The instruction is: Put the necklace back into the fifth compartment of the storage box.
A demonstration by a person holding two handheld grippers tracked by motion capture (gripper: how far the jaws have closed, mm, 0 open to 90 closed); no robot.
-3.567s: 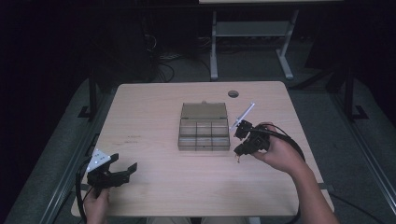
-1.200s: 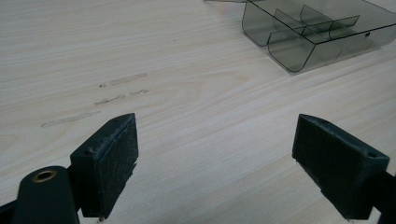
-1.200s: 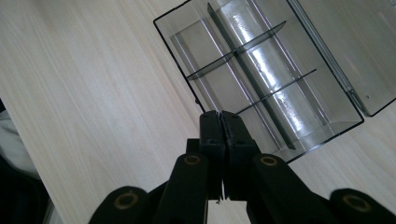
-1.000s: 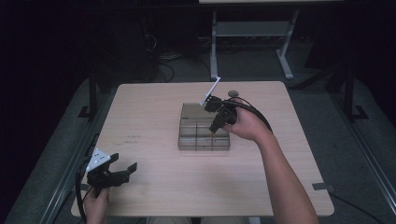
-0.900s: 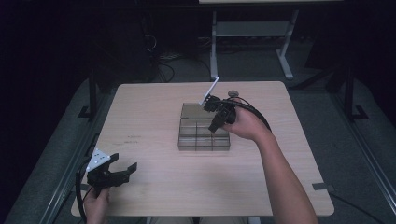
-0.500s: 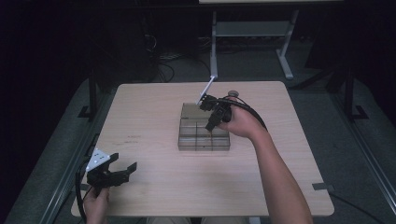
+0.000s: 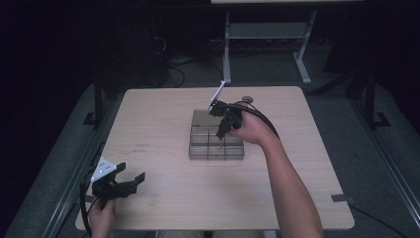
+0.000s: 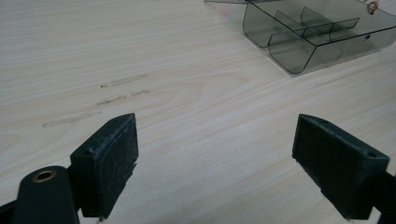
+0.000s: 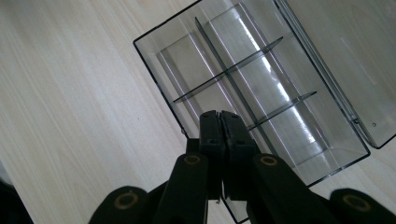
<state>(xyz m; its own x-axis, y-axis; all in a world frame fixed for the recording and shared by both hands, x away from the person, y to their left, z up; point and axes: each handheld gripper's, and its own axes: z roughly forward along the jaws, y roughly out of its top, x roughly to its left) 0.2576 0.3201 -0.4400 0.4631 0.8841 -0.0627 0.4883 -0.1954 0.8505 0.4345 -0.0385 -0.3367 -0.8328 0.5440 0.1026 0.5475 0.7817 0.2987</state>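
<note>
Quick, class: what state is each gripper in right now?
Left gripper: jaws open, holding nothing.
Right gripper: jaws closed over the compartment box; whether they pinch anything cannot be told.

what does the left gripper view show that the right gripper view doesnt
Left gripper view: the left tongs stand wide open, low over the light wooden table, with faint scuff marks on the wood ahead. The smoky clear compartment box is seen from the side, farther off.
Right gripper view: the right tongs are shut and look down into the box from above, so its dividers and its opened lid, lying flat beside it, are plain.
Both: the compartment box and the table.
</note>
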